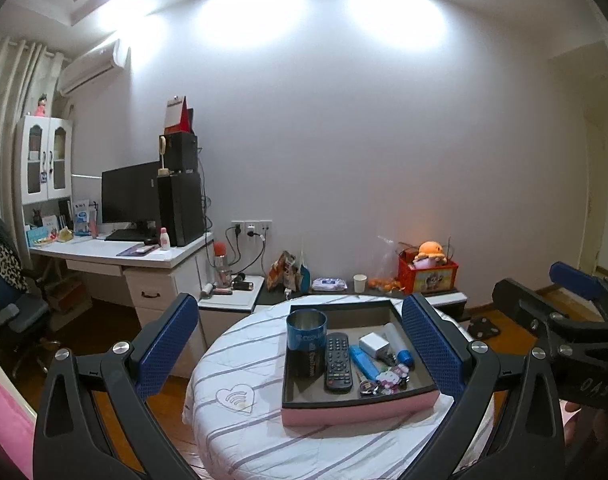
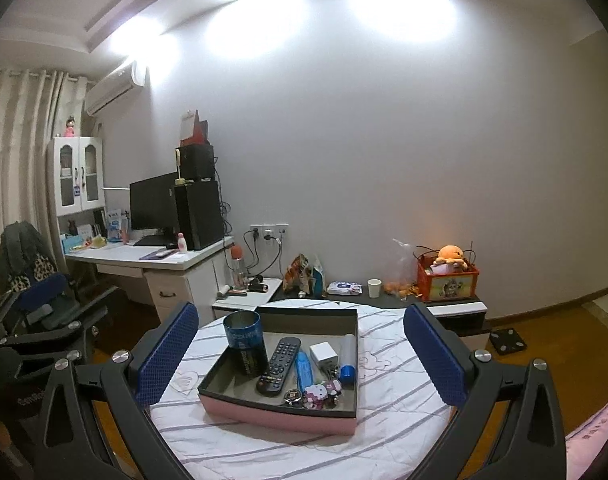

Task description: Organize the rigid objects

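Note:
A pink box with a dark inside [image 1: 355, 409] [image 2: 272, 416] stands on a round table under a striped cloth [image 1: 240, 364] [image 2: 387, 376]. In it are a blue cup [image 1: 306, 330] [image 2: 243, 332], a black remote [image 1: 337, 361] [image 2: 278, 365], a blue stick [image 1: 363, 361] [image 2: 304, 372], a white cube [image 1: 373, 344] [image 2: 323, 353], a white tube with blue cap [image 1: 397, 344] [image 2: 347, 356] and a keyring bunch [image 1: 387, 380] [image 2: 315, 394]. My left gripper [image 1: 300, 352] and right gripper [image 2: 300, 356] are open, empty, held back from the box.
My right gripper also shows at the right edge of the left wrist view [image 1: 563, 312]. Behind the table stand a low cabinet with snacks, a paper cup [image 1: 359, 283] and a red toy box [image 1: 428, 276]. A desk with a monitor [image 1: 132, 196] and a chair [image 1: 12, 304] are at left.

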`<move>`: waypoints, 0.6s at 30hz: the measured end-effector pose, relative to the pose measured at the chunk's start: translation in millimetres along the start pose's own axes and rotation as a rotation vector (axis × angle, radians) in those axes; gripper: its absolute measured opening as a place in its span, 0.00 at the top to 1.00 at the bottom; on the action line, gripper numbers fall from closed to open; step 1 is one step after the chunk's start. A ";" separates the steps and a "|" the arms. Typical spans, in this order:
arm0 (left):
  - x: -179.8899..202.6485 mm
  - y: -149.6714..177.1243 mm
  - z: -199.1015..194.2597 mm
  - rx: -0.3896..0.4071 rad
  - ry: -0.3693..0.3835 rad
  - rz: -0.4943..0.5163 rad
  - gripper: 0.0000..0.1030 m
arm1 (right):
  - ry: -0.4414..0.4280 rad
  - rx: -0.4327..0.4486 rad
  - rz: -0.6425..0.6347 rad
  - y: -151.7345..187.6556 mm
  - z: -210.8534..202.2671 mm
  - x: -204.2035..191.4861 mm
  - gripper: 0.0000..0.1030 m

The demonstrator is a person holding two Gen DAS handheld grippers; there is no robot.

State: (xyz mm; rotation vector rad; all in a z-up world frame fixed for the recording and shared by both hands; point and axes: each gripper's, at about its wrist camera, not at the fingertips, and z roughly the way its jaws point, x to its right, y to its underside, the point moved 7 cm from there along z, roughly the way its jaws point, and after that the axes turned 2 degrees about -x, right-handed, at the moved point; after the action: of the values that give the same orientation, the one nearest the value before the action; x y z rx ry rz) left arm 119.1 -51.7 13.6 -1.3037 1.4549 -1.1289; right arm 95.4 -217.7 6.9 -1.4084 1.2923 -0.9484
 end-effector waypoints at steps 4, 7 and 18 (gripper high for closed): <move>-0.8 4.2 9.0 -0.015 -0.034 0.014 0.00 | -0.001 -0.005 -0.004 3.5 7.4 -0.9 0.00; -1.1 5.7 16.8 -0.032 -0.045 0.015 0.00 | -0.008 -0.015 -0.009 4.8 15.1 -1.6 0.00; 3.2 11.4 53.2 -0.111 -0.073 0.026 0.00 | -0.013 -0.071 -0.005 5.3 46.6 7.3 0.00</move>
State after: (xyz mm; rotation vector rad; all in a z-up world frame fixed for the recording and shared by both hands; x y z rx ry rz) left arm 168.0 -58.5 -9.5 -1.3839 1.4947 -0.9850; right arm 139.9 -218.1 -9.5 -1.4708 1.3253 -0.9033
